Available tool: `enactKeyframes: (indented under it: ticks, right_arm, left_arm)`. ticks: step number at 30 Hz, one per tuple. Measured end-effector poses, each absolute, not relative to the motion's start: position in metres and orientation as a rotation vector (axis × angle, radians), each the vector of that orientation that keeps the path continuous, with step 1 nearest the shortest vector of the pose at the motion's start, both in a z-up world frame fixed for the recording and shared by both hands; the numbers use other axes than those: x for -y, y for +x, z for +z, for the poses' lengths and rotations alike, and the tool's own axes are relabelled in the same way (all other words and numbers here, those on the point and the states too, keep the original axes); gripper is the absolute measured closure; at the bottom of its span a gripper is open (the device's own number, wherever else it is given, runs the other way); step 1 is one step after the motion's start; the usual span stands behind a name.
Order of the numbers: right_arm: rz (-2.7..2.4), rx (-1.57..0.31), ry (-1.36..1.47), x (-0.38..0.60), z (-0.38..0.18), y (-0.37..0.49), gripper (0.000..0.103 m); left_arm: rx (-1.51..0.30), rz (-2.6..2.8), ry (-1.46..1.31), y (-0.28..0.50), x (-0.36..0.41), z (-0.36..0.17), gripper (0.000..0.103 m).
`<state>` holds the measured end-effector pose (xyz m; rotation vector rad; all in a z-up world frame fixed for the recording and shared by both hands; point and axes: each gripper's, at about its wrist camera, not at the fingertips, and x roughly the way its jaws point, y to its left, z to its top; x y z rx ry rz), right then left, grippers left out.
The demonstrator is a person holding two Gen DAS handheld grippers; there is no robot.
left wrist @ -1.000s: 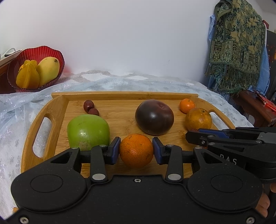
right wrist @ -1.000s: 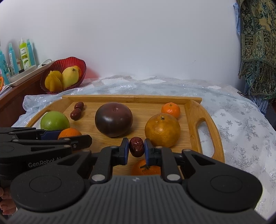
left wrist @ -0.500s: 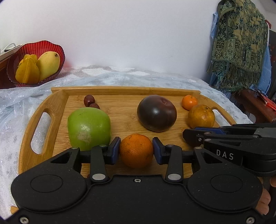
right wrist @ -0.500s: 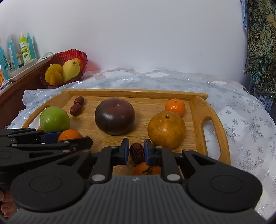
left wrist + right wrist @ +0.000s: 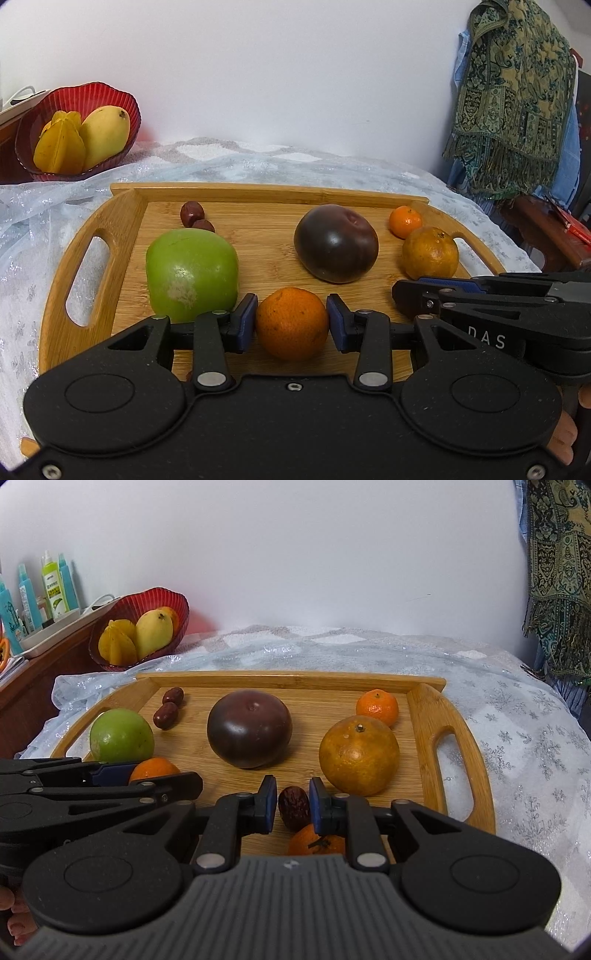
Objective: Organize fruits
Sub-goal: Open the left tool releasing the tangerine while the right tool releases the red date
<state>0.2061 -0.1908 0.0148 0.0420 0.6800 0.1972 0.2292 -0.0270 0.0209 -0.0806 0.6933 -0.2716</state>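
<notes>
Jaws of the left gripper (image 5: 291, 323): set either side of an orange (image 5: 291, 323), blue pads touching its flanks, pinching it at the near edge of the tray. Jaws of the right gripper (image 5: 293, 805): spread slightly wider than a red date (image 5: 293, 808) standing between them; small gaps show on both sides, so no firm contact can be confirmed.

Wooden tray (image 5: 122, 218), handle cut-outs at both ends, resting on a counter covered by a pale snowflake cloth (image 5: 517, 709).

Tray contents:
- green apple (image 5: 190, 271), left side, just beside the left gripper's left pad;
- two red dates (image 5: 194, 218), touching each other, behind the apple;
- dark purple round fruit (image 5: 336, 243), centre;
- large dull-orange citrus (image 5: 358, 755), right side;
- small mandarin (image 5: 376, 707), just behind that citrus;
- another mandarin (image 5: 316, 842), near edge, partly hidden under the right gripper.

Red fluted bowl (image 5: 147, 602), off the tray at far left, holding a starfruit (image 5: 118, 646) and a mango (image 5: 153, 631).

Patterned shawl (image 5: 513, 92), hanging at right.
</notes>
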Motion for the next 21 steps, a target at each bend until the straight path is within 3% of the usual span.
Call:
enactKeyframes:
  ticks: [12, 15, 21]
  right_arm:
    - [0.196, -0.641, 0.040, 0.191, 0.021, 0.193, 0.069]
    - [0.198, -0.626, 0.049, 0.192, 0.023, 0.187, 0.062]
    - [0.196, -0.609, 0.075, 0.195, 0.026, 0.177, 0.060]
  left_arm:
    - [-0.638, -0.294, -0.067, 0.214, 0.026, 0.035, 0.053]
    - [-0.625, -0.305, -0.065, 0.208, 0.026, 0.038, 0.049]
    - [-0.602, -0.313, -0.050, 0.197, 0.026, 0.045, 0.044]
